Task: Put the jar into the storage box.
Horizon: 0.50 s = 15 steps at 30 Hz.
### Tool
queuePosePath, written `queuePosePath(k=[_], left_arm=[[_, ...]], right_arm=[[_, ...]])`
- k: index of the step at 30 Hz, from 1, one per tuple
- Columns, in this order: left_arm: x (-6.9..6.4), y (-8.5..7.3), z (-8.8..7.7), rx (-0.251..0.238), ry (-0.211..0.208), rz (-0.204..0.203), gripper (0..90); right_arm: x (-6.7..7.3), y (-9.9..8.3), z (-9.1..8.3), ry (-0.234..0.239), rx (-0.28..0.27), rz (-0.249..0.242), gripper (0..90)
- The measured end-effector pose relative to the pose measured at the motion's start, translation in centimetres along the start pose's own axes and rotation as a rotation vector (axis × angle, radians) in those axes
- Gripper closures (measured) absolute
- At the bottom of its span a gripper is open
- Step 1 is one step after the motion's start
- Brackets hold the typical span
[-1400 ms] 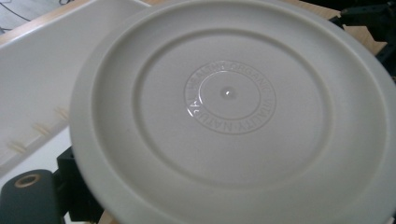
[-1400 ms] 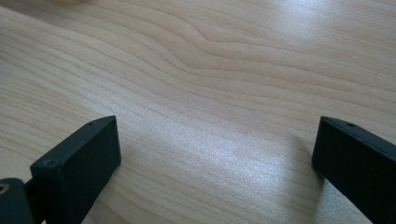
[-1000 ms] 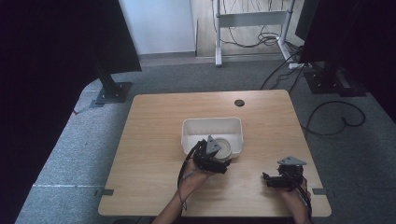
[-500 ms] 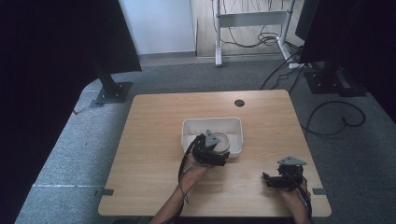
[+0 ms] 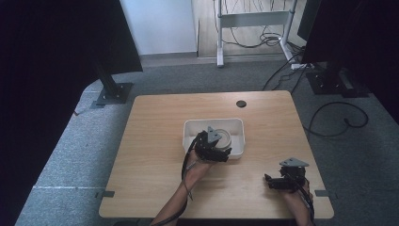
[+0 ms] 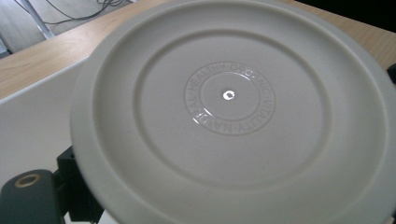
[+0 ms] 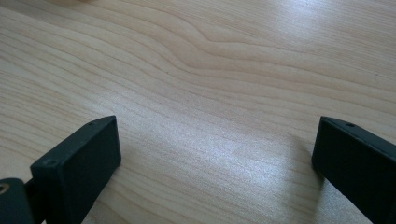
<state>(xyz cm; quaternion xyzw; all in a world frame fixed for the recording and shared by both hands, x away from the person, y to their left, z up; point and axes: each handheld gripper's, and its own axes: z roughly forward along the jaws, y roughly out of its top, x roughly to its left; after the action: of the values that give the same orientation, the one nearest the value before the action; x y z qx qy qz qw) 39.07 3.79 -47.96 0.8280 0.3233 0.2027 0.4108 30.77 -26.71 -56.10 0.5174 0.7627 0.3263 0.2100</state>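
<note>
A round off-white plate [image 6: 229,116] shows its underside with a ring of raised lettering in the left gripper view. My left gripper [image 5: 217,145] is shut on its rim; one black finger [image 6: 28,196] peeks out under the edge. In the high view the plate [image 5: 222,136] is tilted over a white rectangular bin [image 5: 238,124] in the middle of the wooden table [image 5: 150,141]. My right gripper [image 5: 271,181] rests near the table's front right corner. Its jaws stand wide open over bare wood [image 7: 215,154], with nothing between them.
A small dark round hole [image 5: 241,103] sits near the table's far edge. Black stands [image 5: 113,92] and loose cables [image 5: 329,117] lie on the grey carpet around the table. Bare wood stretches to the left of and behind the bin.
My left gripper has carried the plate a little farther forward, over the bin. The right gripper has stayed put.
</note>
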Motion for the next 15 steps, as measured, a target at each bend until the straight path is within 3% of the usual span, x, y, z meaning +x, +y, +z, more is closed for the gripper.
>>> queuePosePath(k=[15], left_arm=[[0.2, -0.4, 2.4, 0.012, 0.054, -0.034, 10.0]], right_arm=[[0.0, 0.0, 0.0, 0.004, 0.0, -0.003, 0.8]])
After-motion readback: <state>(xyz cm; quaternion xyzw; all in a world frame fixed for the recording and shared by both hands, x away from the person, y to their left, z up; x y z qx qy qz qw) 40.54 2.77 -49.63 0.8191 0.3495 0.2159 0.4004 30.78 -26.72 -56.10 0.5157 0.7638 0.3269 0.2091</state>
